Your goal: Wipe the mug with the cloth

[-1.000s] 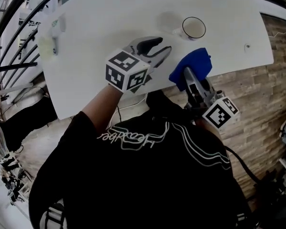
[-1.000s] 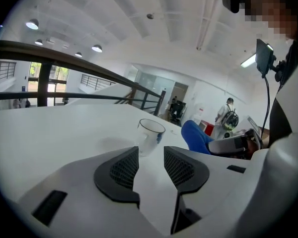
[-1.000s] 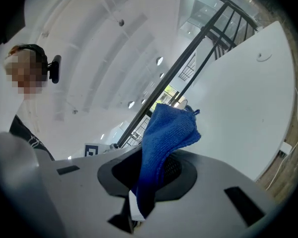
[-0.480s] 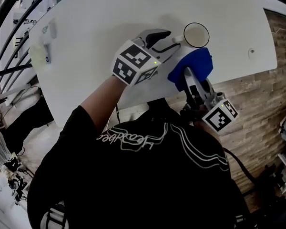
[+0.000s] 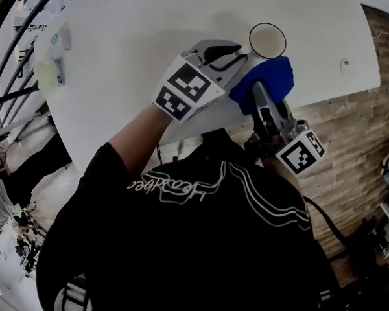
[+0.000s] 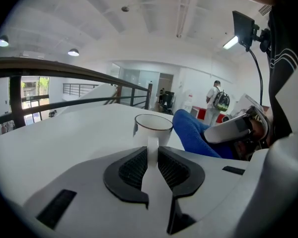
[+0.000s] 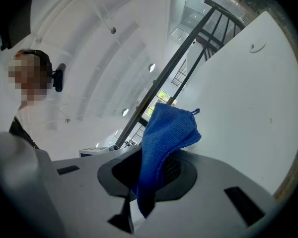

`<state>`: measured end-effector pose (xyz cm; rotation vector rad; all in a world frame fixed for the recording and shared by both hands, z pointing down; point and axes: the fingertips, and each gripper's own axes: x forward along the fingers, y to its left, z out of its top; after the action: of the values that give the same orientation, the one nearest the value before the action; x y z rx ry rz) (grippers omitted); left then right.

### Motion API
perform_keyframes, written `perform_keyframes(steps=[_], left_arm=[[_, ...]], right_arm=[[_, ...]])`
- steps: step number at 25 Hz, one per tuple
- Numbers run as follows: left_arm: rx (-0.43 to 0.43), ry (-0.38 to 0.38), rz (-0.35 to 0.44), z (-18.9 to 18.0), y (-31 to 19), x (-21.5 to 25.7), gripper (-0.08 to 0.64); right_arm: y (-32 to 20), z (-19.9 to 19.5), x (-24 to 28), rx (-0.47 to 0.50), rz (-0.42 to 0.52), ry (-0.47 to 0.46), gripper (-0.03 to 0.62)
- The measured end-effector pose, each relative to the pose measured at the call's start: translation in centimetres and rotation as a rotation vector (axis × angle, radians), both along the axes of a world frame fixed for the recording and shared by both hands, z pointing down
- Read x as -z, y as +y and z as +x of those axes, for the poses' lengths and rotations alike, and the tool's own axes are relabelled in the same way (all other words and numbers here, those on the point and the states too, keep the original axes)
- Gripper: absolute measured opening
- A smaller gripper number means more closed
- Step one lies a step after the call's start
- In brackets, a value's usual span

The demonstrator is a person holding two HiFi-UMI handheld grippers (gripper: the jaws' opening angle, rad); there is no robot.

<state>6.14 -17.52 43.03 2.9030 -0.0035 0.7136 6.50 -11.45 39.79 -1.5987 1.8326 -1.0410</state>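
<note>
A white mug [image 5: 267,41] with a dark rim stands upright on the white table [image 5: 149,24]. Its handle points toward my left gripper [image 5: 238,52]. In the left gripper view the mug [image 6: 153,127] sits just ahead and its handle lies between the pads of the left gripper [image 6: 152,155], whose jaws are closing on it. My right gripper [image 5: 262,97] is shut on a blue cloth [image 5: 270,81]. The cloth bunches just below and beside the mug. It hangs from the jaws of the right gripper [image 7: 156,170] as a folded blue cloth [image 7: 165,140], also showing as a blue cloth [image 6: 196,133] at the mug's right.
A pale green object [image 5: 50,73] and a small bottle-like item [image 5: 65,37] lie at the table's far left edge. A small round fitting [image 5: 345,63] sits near the right edge. A dark railing [image 5: 13,50] runs along the left; brick flooring [image 5: 350,154] lies beyond the near table edge.
My left gripper has moved up and right to the mug, and its jaws have come in around the handle. The right gripper with the cloth has edged closer to the mug.
</note>
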Motion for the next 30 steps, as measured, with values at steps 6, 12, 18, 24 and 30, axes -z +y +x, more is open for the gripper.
perform_keyframes(steps=[6, 12, 18, 24, 30], left_arm=[[0.006, -0.025, -0.042, -0.2, 0.9, 0.0, 0.069], [-0.004, -0.041, -0.084, -0.1, 2.2, 0.2, 0.063], [-0.017, -0.041, -0.107, 0.6, 2.9, 0.2, 0.062], [-0.021, -0.041, -0.122, 0.3, 2.8, 0.1, 0.063], [-0.026, -0.045, -0.12, 0.3, 3.1, 0.0, 0.063]], right_arm=[[0.1, 0.9, 0.1, -0.047, 0.01, 0.003, 0.051], [0.1, 1.8, 0.0, -0.107, 0.027, -0.014, 0.051], [-0.1, 2.8, -0.8, -0.128, 0.017, -0.033, 0.051], [-0.7, 2.8, -2.2, -0.131, -0.041, -0.037, 0.051], [-0.3, 2.9, -4.1, -0.113, -0.165, -0.046, 0.051]])
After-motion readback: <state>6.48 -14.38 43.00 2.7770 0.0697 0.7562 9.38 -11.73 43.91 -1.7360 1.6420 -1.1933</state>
